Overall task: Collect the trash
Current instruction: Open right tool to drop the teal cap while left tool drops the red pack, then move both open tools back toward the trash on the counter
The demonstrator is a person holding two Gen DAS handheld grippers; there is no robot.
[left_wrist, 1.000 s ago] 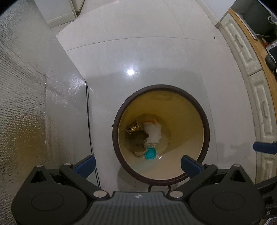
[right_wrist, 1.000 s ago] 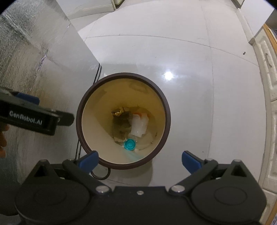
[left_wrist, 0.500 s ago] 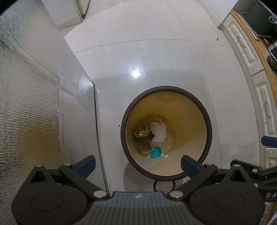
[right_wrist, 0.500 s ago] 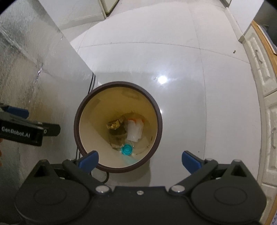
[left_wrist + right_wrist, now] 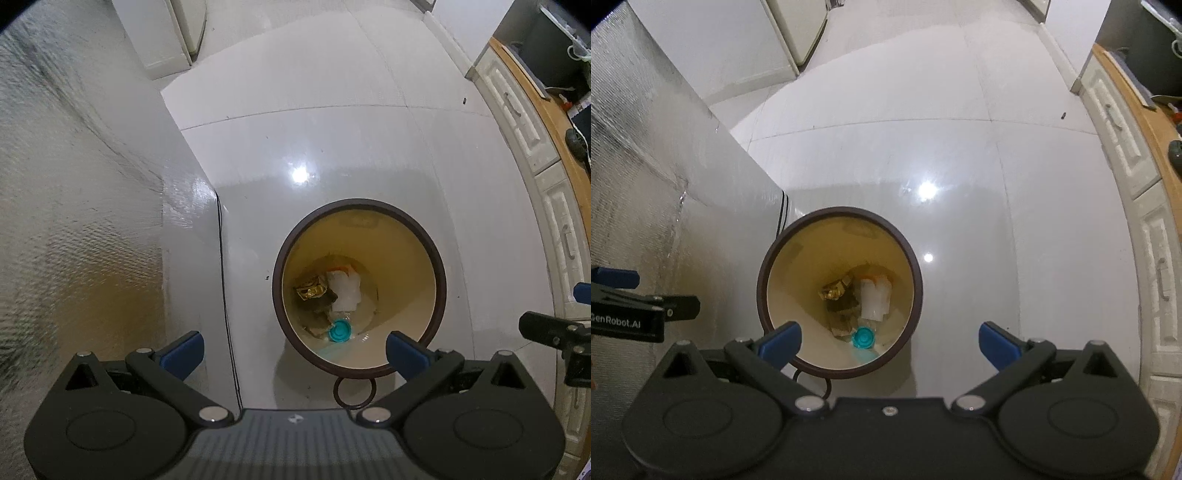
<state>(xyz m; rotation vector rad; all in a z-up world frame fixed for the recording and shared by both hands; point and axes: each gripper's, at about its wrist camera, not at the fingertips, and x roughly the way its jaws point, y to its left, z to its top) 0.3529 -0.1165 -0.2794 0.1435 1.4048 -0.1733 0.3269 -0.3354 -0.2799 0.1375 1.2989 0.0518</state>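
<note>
A round trash bin (image 5: 406, 243) with a dark brown rim and cream inside stands on the floor; it also shows in the right wrist view (image 5: 798, 258). At its bottom lie a gold wrapper (image 5: 309, 290), a white crumpled plastic piece (image 5: 345, 290) and a teal cap (image 5: 340, 331); the same wrapper (image 5: 833, 291), white piece (image 5: 873, 301) and cap (image 5: 863, 338) show from the right. My left gripper (image 5: 293, 350) is open and empty high above the bin. My right gripper (image 5: 890, 341) is open and empty above it too.
A silvery textured panel (image 5: 74, 221) rises at the left, with a black cable (image 5: 225, 295) along its base. White cabinets with a wooden top (image 5: 546, 155) run along the right. Glossy white tile floor (image 5: 332, 129) lies beyond the bin. A white appliance (image 5: 798, 33) stands at the back.
Both grippers have risen and drawn back from the bin, which now looks smaller and lower in both views. Both stay open and empty.
</note>
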